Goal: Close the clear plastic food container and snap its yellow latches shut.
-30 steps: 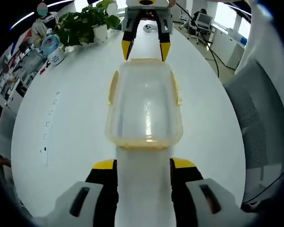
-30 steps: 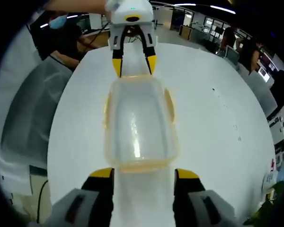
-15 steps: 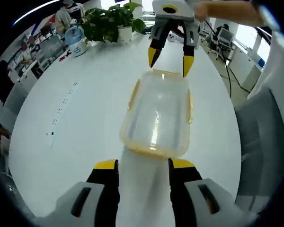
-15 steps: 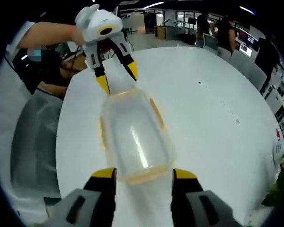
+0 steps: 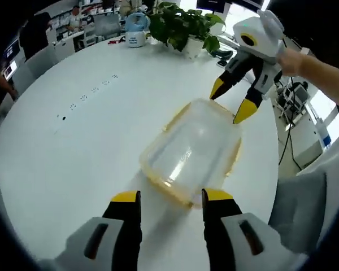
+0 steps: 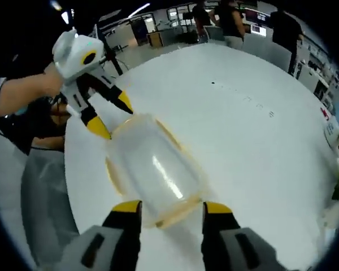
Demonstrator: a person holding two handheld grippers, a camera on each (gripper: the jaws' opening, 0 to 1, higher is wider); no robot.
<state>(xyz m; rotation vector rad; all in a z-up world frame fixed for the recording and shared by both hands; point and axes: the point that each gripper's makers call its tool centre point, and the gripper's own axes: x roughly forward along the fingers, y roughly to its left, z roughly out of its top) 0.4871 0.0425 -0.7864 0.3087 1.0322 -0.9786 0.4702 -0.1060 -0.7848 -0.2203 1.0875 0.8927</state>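
Observation:
The clear plastic food container (image 5: 191, 148) lies on the white table (image 5: 62, 147) with its lid on and yellow latches along its rim. It runs diagonally in the left gripper view. My left gripper (image 5: 170, 197) is open, and the container's near end sits right at its yellow tips. My right gripper (image 5: 231, 101) stands open at the far end, with a hand behind it. From the right gripper view, the container (image 6: 152, 169) reaches down to my open right gripper (image 6: 172, 207). The left gripper (image 6: 112, 116) straddles its far corner.
A potted plant (image 5: 183, 25) and a blue-and-white object (image 5: 134, 28) stand at the far side of the table. A grey chair (image 5: 296, 209) is beside the table edge, as is the chair (image 6: 45, 192). People stand in the office behind.
Both cameras have swung sideways, so the container now lies diagonally instead of straight ahead. Each gripper stays open at its own end of the container.

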